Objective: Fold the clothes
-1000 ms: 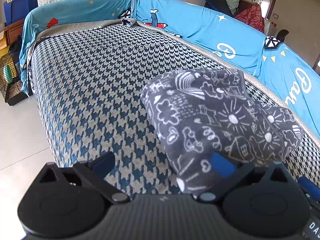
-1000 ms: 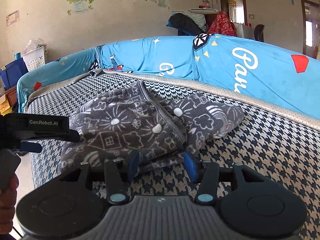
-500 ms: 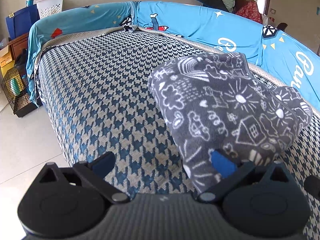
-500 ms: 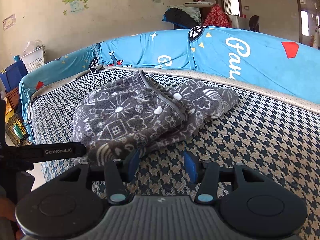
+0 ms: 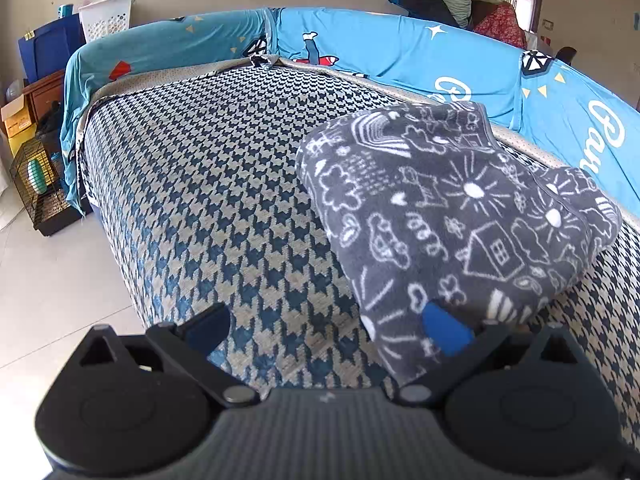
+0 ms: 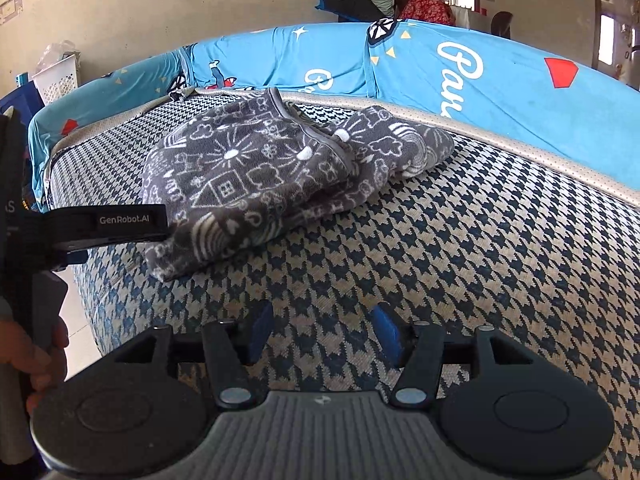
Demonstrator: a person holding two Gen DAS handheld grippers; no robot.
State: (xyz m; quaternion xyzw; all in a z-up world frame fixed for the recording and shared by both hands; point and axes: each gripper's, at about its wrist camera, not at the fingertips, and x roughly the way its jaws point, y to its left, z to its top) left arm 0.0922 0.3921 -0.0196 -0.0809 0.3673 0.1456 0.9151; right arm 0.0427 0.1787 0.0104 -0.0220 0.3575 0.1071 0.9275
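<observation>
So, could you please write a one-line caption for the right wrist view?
Folded grey fleece garment with white doodle print lying on the houndstooth sofa seat, right gripper open and apart from it.

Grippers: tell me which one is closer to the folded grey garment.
The left gripper: its right finger overlaps the grey patterned garment at its near edge. The right gripper hangs open over bare houndstooth cover, clear of the cloth.

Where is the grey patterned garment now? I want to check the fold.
The grey patterned garment lies folded on the houndstooth bed cover, near the blue backrest cover; in the left wrist view it lies right of centre.
</observation>
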